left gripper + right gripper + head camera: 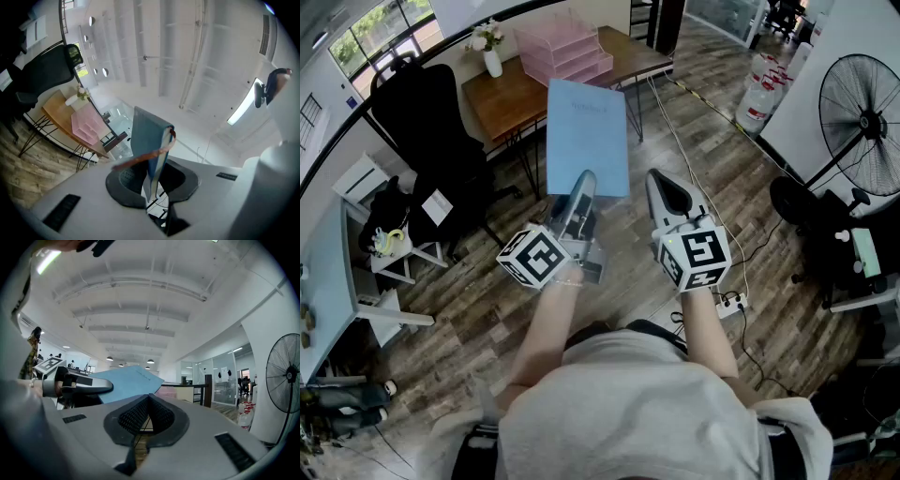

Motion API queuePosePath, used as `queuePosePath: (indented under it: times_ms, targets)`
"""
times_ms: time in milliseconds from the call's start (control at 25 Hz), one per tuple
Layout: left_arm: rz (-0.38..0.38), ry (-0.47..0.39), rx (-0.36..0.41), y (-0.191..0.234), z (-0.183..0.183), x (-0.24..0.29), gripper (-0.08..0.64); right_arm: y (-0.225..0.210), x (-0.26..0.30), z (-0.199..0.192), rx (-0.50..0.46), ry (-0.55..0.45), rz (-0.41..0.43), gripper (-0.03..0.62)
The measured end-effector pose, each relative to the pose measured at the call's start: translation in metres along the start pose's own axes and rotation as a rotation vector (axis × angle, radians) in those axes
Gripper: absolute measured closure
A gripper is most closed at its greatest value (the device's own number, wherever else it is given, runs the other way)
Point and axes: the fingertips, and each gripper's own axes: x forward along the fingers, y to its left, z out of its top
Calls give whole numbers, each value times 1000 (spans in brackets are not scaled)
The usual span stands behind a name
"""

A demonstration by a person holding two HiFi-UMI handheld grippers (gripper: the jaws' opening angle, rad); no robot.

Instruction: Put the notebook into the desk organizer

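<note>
A light blue notebook (587,131) is held up in the air, standing on its edge, with my left gripper (584,186) shut on its lower edge. In the left gripper view the notebook (147,136) stands between the pads, its page edges and an orange ribbon facing me. The pink desk organizer (562,52) sits on the wooden desk (511,98) beyond the notebook. My right gripper (664,192) hovers just right of the notebook, shut and holding nothing. In the right gripper view the notebook (126,383) and the left gripper (77,386) lie to the left.
A black office chair (431,122) stands left of the desk, and a white vase of flowers (490,52) sits on it. A standing fan (867,122) and water bottles (759,94) are at the right. A cable and power strip (731,302) lie on the wood floor.
</note>
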Motion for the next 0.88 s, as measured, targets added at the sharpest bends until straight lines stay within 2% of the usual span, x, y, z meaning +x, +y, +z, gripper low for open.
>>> queuePosePath:
  times_ms: [200, 480, 880]
  targets:
    - [-1, -3, -13, 1, -1, 8, 491, 1, 9, -6, -38, 22, 15, 584]
    - [17, 29, -32, 6, -16, 7, 489, -11, 4, -12, -32, 32, -24, 584]
    - [26, 36, -31, 6, -24, 13, 489, -4, 7, -9, -33, 30, 17, 583]
